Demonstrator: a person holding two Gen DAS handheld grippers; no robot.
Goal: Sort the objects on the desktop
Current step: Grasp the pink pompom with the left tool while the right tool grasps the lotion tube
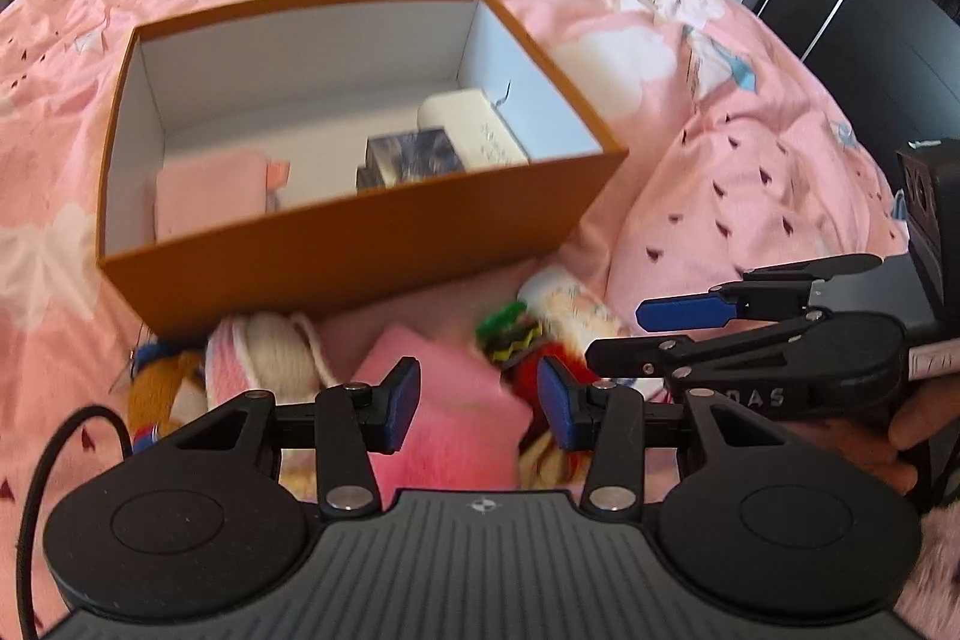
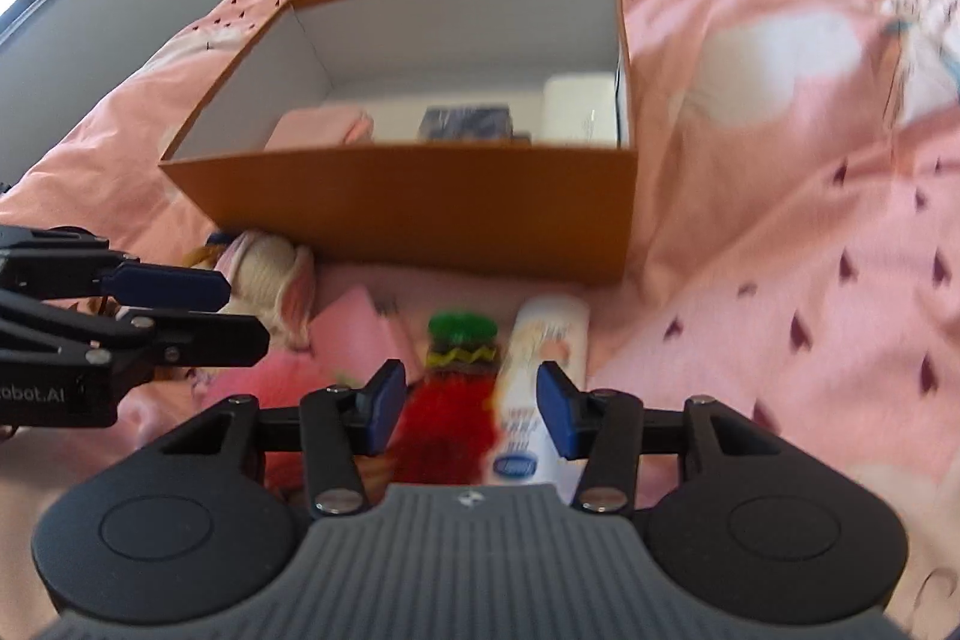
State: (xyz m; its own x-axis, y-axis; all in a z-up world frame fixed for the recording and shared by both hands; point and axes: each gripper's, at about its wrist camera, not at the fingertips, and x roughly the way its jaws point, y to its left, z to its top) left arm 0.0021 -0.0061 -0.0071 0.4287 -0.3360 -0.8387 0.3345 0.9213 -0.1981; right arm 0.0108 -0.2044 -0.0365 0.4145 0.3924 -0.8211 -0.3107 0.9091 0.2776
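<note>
The orange box (image 1: 336,274) sits open on the pink bedspread (image 1: 750,172), and it serves as the reference for everything else. Inside it, three things appear already sorted: a folded pink cloth (image 1: 210,196) against the near-left inner corner, a dark blue patterned packet (image 1: 414,157) near the middle of the near wall, and a white case (image 1: 474,124) toward the box's right wall. Outside, just in front of the near wall, a cluster is left: a cream and pink plush (image 1: 270,358) at the box's near-left corner, a pink pad (image 1: 456,400) in front of the wall's middle, a small knitted figure with a green top and red body (image 2: 456,376), and a white tube (image 2: 540,388) lying by the box's near-right corner. The left gripper (image 1: 478,403) hovers over the pink pad with its jaws wide and nothing between them; the right gripper (image 2: 470,406) hangs over the knitted figure and the tube, jaws likewise wide and empty (blur makes contact hard to judge). By this showing the sorting looks roughly half done, with at least four loose items yet to go into the box.
</note>
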